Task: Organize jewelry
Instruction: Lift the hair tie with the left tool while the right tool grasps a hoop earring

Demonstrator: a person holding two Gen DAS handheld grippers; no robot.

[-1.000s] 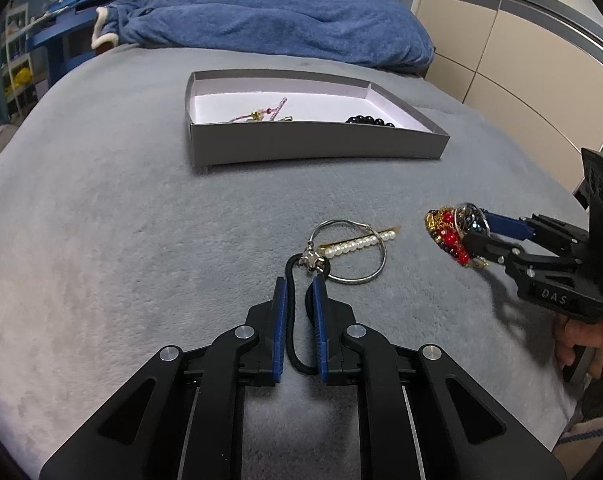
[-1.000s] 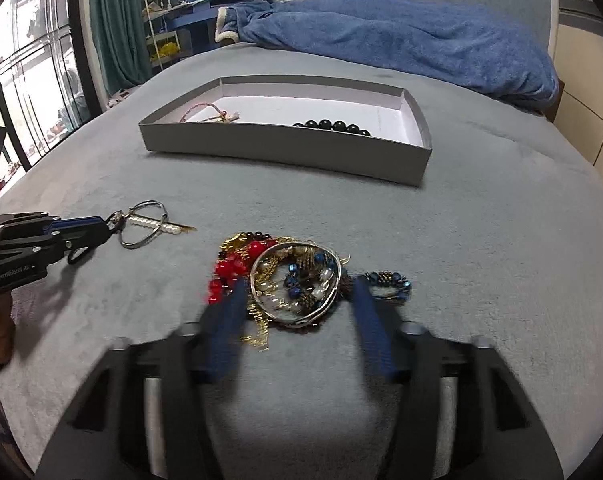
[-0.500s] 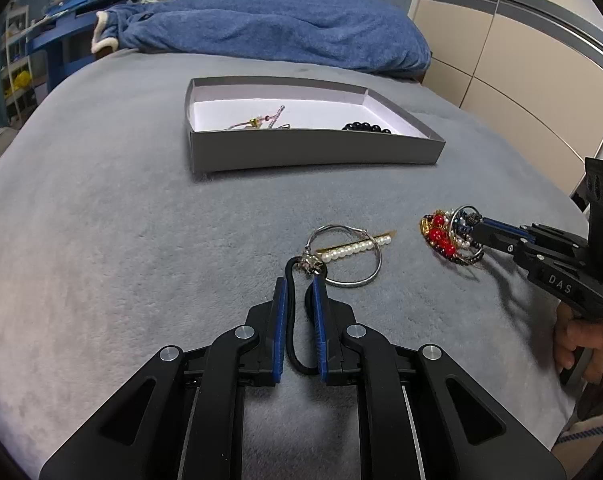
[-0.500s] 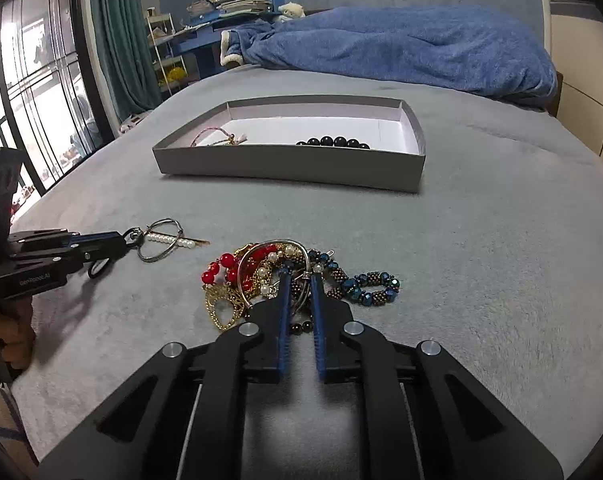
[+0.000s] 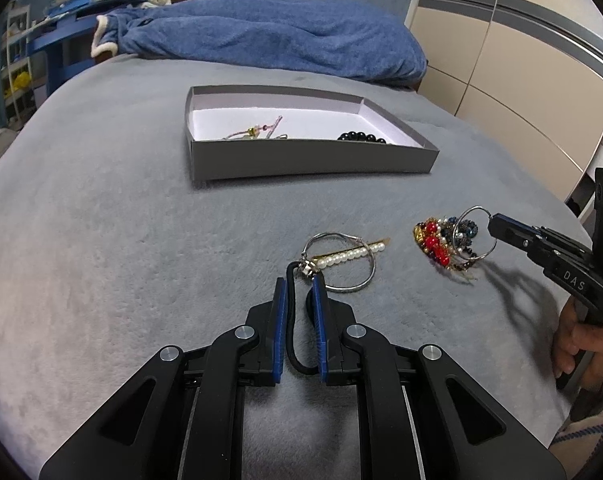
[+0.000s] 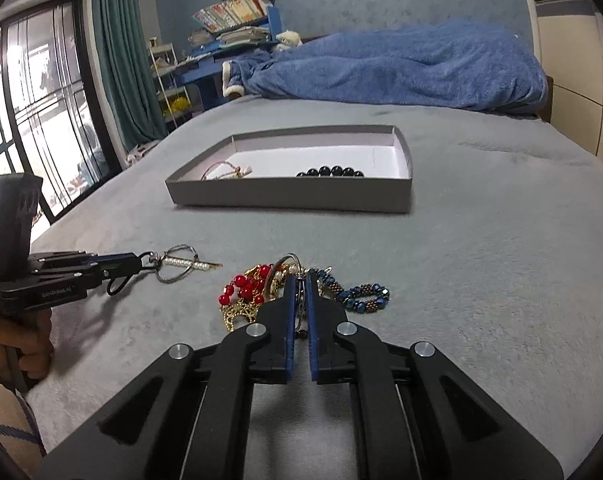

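The left tool [image 5: 300, 285] pinches a black cord [image 5: 291, 322] tied to a silver ring [image 5: 343, 262] with a pearl pin [image 5: 351, 255]. The right tool [image 6: 300, 280] has just squeezed shut on a thin hoop [image 5: 474, 233] in the bead pile [image 6: 257, 290]. Both lie on the grey bed [image 5: 101, 220]. The grey box [image 5: 313, 158] sits farther back, with open bed between. A blue blanket [image 5: 269, 36] lies behind the box.

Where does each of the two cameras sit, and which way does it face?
Left wrist view: sits on the left tongs, looking down their fingers across the grey bed to the shallow grey cardboard box; they pinch a black cord loop; right tongs and a hand show at right.
Right wrist view: sits on the right tongs, shut on a thin silver bangle in the bead heap; left tongs show at left.
Shared: box, pearl hair clip, beads.
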